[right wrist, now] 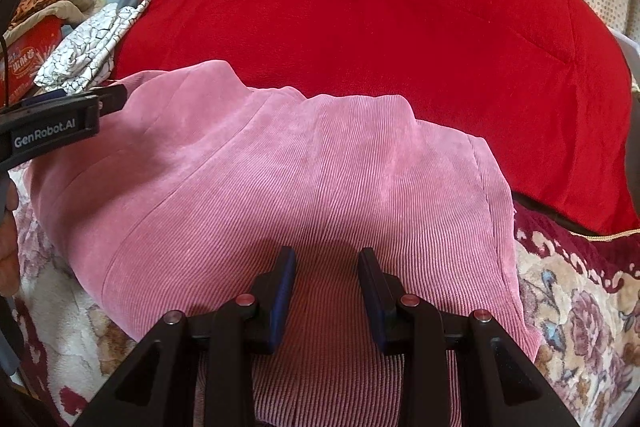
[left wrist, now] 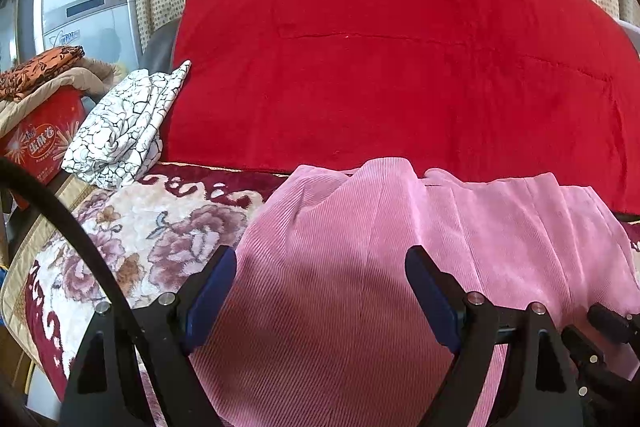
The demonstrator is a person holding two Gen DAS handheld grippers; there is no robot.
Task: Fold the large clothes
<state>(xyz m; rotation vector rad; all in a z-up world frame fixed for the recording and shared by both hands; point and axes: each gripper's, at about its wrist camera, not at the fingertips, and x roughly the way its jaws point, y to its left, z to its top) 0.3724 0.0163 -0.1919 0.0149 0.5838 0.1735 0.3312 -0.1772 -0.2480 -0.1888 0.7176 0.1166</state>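
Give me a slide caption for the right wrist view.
Open right tool over a pink corduroy garment on a floral blanket.

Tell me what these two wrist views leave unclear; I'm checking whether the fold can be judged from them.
- Pink corduroy garment: its near edge is cut off by the frame and the right gripper in the right wrist view, so its full outline is unknown.
- Left gripper: in the left wrist view, whether its pads touch the cloth cannot be told.
- Red box: its print is too small to read.
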